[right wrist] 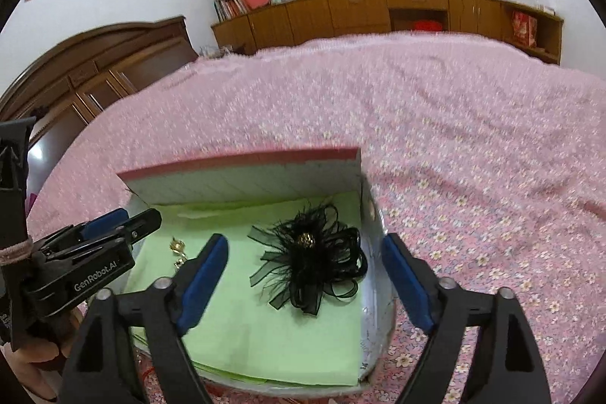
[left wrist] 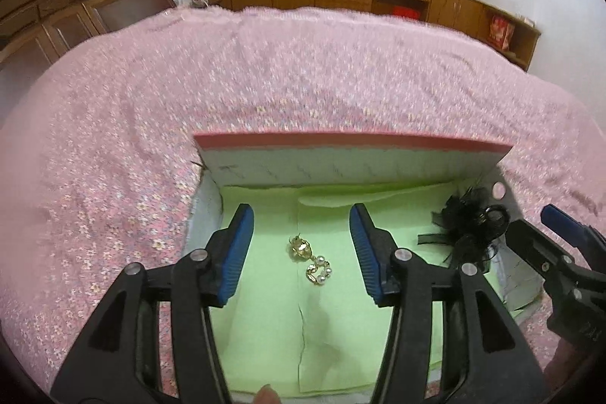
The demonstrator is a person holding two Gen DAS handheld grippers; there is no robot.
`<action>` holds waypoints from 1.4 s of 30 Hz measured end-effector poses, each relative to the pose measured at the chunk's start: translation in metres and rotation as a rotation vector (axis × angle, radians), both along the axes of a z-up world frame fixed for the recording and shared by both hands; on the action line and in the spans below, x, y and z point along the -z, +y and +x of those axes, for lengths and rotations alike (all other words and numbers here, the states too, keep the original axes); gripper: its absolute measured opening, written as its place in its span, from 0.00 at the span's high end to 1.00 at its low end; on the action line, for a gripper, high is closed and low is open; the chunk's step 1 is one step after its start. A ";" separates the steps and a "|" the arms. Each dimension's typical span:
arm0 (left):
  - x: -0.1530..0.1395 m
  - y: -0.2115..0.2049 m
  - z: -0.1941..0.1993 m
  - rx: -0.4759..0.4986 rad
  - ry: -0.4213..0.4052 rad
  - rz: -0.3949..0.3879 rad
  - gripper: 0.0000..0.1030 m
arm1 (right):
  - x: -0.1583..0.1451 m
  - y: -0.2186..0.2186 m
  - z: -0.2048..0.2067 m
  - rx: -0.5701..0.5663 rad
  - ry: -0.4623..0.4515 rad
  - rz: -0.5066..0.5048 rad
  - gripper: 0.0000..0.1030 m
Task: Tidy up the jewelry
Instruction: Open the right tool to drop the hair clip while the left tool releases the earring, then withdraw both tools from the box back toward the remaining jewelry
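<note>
An open box (left wrist: pixel 341 159) (right wrist: pixel 246 177) lined with green paper sits on the pink bed. A gold and pearl brooch (left wrist: pixel 310 258) lies on the green lining, below and between the fingers of my open, empty left gripper (left wrist: pixel 301 252). It shows partly in the right wrist view (right wrist: pixel 178 249). A black feather hair ornament (right wrist: pixel 312 262) (left wrist: pixel 471 233) lies at the box's right side. My right gripper (right wrist: pixel 303 275) is open and empty, hovering over the ornament. The right gripper also shows in the left wrist view (left wrist: pixel 538 233).
The pink floral bedspread (left wrist: pixel 265 82) surrounds the box. The box's raised lid with a red edge (right wrist: pixel 242 158) stands at the far side. Wooden cabinets (right wrist: pixel 378 14) and a headboard (right wrist: pixel 94 70) line the walls beyond the bed.
</note>
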State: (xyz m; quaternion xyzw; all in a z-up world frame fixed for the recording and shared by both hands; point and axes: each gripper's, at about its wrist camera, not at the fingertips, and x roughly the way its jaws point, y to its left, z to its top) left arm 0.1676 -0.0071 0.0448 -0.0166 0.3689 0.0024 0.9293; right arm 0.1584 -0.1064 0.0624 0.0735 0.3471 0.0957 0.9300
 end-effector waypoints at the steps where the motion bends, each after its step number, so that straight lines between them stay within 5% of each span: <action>1: -0.004 0.000 -0.004 -0.002 -0.016 -0.002 0.56 | -0.004 0.000 -0.004 0.000 -0.019 0.002 0.14; 20: -0.042 0.005 -0.079 -0.003 -0.188 -0.029 0.55 | -0.043 -0.007 -0.083 0.004 -0.245 0.028 0.03; 31: -0.035 0.013 -0.109 0.029 -0.204 -0.041 0.54 | -0.033 -0.009 -0.112 0.009 -0.246 -0.009 0.03; 42: -0.004 0.025 -0.124 0.011 -0.115 -0.066 0.54 | -0.013 -0.013 -0.132 0.012 -0.211 -0.020 0.03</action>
